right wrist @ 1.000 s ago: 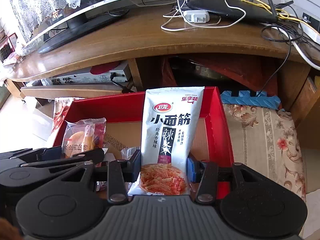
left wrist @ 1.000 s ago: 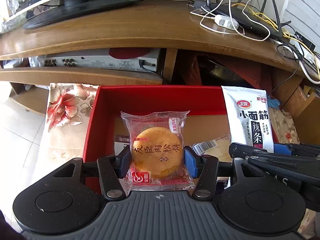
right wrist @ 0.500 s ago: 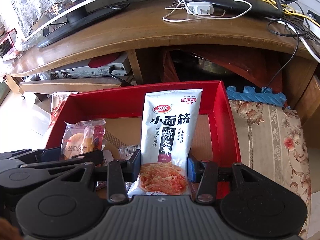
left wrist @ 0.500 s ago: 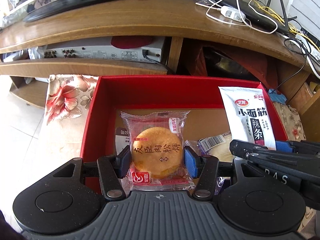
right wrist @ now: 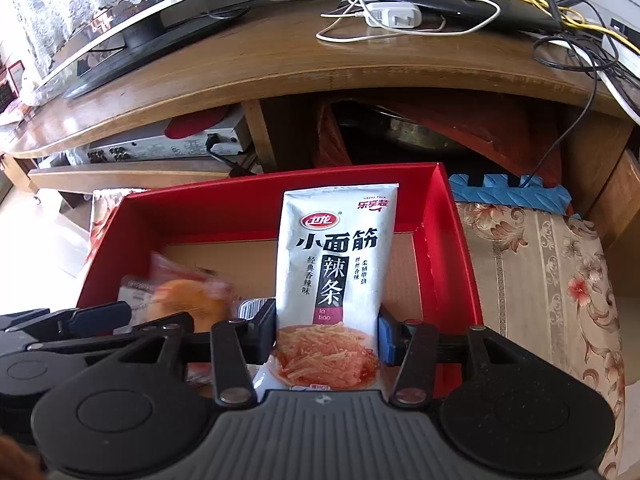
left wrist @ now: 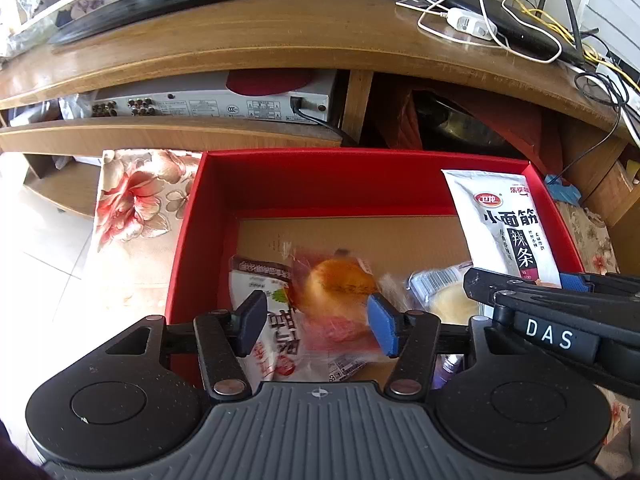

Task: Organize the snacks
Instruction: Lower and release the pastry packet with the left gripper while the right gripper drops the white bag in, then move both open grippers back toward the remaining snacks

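Note:
My left gripper (left wrist: 318, 322) hangs over the red box (left wrist: 360, 156) with its jaws opening. The round cake packet (left wrist: 340, 284) is blurred and tilted between them, free of both pads, dropping onto other packets on the box floor. In the right wrist view the same cake packet (right wrist: 188, 296) shows blurred at the box's left, beside the left gripper (right wrist: 100, 316). My right gripper (right wrist: 326, 334) is shut on the lower part of a white spicy-strip packet (right wrist: 336, 248), held upright over the box's right side. That white packet (left wrist: 500, 216) also shows in the left wrist view.
A packet with red lettering (left wrist: 276, 320) and a clear-wrapped pale cake (left wrist: 448, 296) lie in the box. The box rests on floral cloth (left wrist: 136, 200) before a wooden TV stand (left wrist: 280, 40) with a silver player (left wrist: 216, 100), cables and a router (right wrist: 460, 0). A blue foam mat (right wrist: 508, 196) lies at right.
The left jaws have widened and the cake packet, gripped upright before, has slipped free and is falling, blurred. The right gripper still holds the white packet in place.

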A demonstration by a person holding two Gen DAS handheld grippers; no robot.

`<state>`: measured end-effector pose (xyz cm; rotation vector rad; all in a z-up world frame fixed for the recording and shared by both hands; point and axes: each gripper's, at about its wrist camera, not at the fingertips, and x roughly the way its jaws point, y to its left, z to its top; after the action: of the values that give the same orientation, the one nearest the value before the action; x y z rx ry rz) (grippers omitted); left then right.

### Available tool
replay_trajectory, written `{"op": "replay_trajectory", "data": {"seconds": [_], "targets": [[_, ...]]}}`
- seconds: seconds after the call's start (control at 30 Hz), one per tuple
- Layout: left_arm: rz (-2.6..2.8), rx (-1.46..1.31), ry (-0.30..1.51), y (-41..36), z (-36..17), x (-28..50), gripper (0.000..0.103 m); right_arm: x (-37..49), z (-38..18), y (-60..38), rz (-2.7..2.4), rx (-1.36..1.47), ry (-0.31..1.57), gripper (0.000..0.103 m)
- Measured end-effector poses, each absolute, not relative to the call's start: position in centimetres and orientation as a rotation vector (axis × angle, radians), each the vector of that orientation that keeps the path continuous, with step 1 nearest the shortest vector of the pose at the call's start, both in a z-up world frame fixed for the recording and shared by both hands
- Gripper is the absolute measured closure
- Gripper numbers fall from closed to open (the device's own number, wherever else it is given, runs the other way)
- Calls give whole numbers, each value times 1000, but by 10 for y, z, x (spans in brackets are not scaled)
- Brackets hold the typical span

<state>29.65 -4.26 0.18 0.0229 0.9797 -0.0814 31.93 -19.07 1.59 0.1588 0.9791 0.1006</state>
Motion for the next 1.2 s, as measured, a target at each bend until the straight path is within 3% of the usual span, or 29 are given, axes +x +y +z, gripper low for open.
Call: {"op": "replay_trajectory", "data": {"seconds": [0.83,0.93,1.2], "targets": [[-137,-11,932,-38,26,274,25,304,42,-205,85,184,926,49],[-164,-6,929,-39,29,264,20,297,46,-206,101,198,919,43],[-237,34,945,-38,29,229,19,263,57,-200,140,187,913,42]]}}
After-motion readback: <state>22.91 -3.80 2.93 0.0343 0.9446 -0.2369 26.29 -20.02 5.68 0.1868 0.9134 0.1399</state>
